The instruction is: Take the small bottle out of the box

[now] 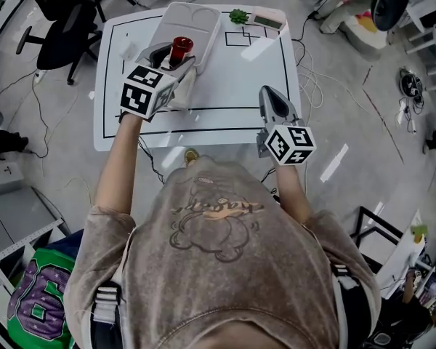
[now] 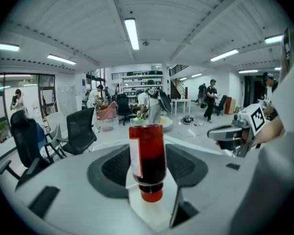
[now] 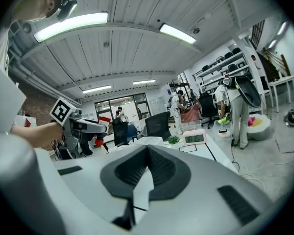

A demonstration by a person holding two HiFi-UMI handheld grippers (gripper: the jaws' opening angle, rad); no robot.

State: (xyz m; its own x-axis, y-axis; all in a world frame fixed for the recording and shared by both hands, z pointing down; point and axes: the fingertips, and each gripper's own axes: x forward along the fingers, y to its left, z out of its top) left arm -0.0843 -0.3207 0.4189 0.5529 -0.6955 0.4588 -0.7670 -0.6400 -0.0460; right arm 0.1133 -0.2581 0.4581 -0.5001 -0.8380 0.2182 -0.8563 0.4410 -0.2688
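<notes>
The small bottle (image 1: pixel 180 49) holds red liquid and has a red cap and a white label. My left gripper (image 1: pixel 174 60) is shut on it and holds it in the air above the near end of the white box (image 1: pixel 203 13). In the left gripper view the bottle (image 2: pixel 148 155) hangs cap-down between the dark pads (image 2: pixel 112 168). My right gripper (image 1: pixel 270 97) hovers over the table's right side, shut and empty, its pads (image 3: pixel 132 173) meeting at the tips. The right gripper view shows the left gripper (image 3: pixel 85 126) with the bottle (image 3: pixel 104 120) off to the left.
The white table (image 1: pixel 261 64) carries black marked lines. A small digital clock (image 1: pixel 267 20) and a green plant (image 1: pixel 238 15) stand at its far edge. A black office chair (image 1: pixel 65 27) is left of the table. Cables lie on the floor at the right.
</notes>
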